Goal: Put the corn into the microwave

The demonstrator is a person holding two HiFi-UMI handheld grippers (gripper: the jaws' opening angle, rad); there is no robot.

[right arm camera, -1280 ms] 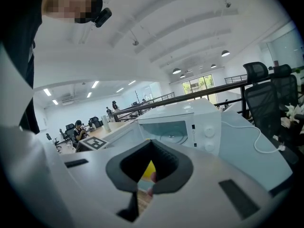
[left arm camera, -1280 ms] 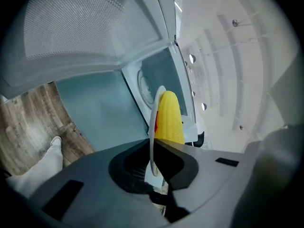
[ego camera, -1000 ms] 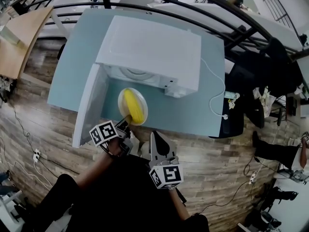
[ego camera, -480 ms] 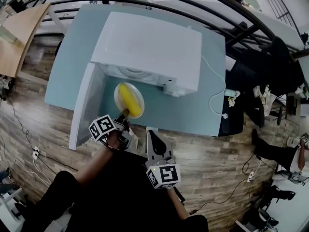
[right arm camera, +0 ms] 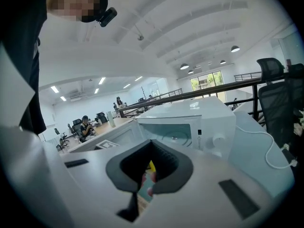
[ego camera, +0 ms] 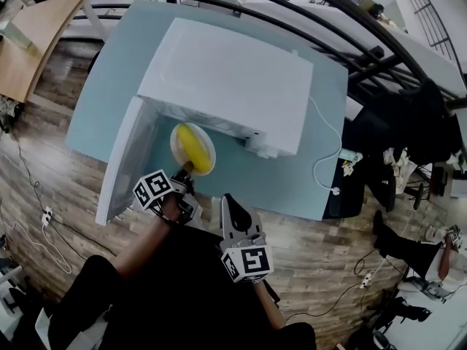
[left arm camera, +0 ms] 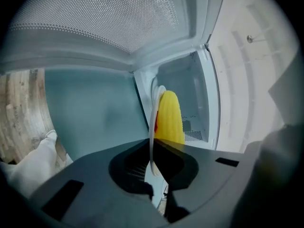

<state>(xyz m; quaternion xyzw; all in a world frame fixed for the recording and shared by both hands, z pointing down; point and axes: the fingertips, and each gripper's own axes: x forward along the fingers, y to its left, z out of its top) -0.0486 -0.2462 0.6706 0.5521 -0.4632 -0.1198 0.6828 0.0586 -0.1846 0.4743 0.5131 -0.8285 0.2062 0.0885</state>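
Head view, looking steeply down: the left gripper (ego camera: 185, 172) is clamped on the near rim of a plate (ego camera: 207, 149) that carries the corn (ego camera: 191, 146). Over the last second the plate has moved away from the front edge of the tabletop (ego camera: 292, 173). Its far rim now reaches the mouth of the microwave (ego camera: 226, 79), beside the door (ego camera: 125, 159), which is swung open to the left. I judge the corn to be at the threshold but not yet inside, so a further push forward remains. Left gripper view shows the thin rim pinched edge-on between the jaws, with the corn beyond it and the cavity behind. The left forearm reaches forward, its gripper angled somewhat downward. The right gripper (ego camera: 229, 200) waits at the front edge, jaws together on nothing, pointing toward the microwave.
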